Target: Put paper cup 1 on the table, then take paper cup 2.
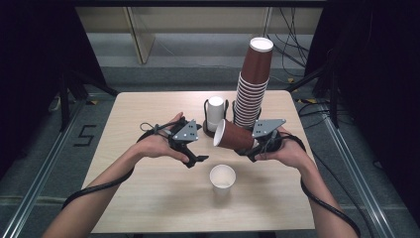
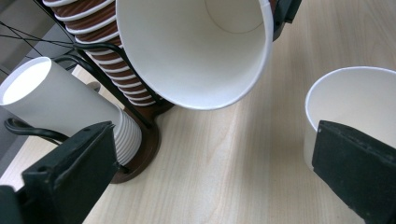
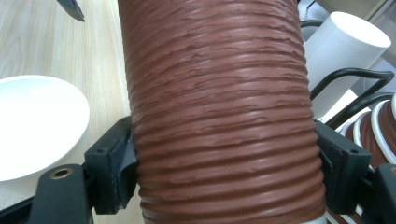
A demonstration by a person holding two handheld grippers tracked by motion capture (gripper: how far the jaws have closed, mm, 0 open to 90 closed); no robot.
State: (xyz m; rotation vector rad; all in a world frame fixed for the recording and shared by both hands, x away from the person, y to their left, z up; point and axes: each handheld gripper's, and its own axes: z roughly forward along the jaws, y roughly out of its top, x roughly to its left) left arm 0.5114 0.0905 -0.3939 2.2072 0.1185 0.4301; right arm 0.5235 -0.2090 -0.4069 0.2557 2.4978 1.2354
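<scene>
My right gripper [image 1: 251, 144] [image 3: 226, 163] is shut on a brown ribbed paper cup [image 1: 232, 136] [image 3: 224, 102]. The cup is tipped on its side above the table, its white inside [image 2: 196, 46] facing my left gripper. My left gripper [image 1: 196, 156] [image 2: 210, 186] hovers just left of the cup's mouth, jaws wide apart with nothing between them. A white paper cup [image 1: 222, 178] [image 2: 350, 102] [image 3: 37, 126] stands upright on the table below and between the two grippers.
A tall leaning stack of brown cups [image 1: 252, 84] [image 2: 116, 70] and a short stack of white cups [image 1: 215, 113] [image 2: 60, 102] [image 3: 345, 60] stand upside down in black wire holders on a dark base behind the grippers. The wooden table [image 1: 148, 198] reaches to its front edge.
</scene>
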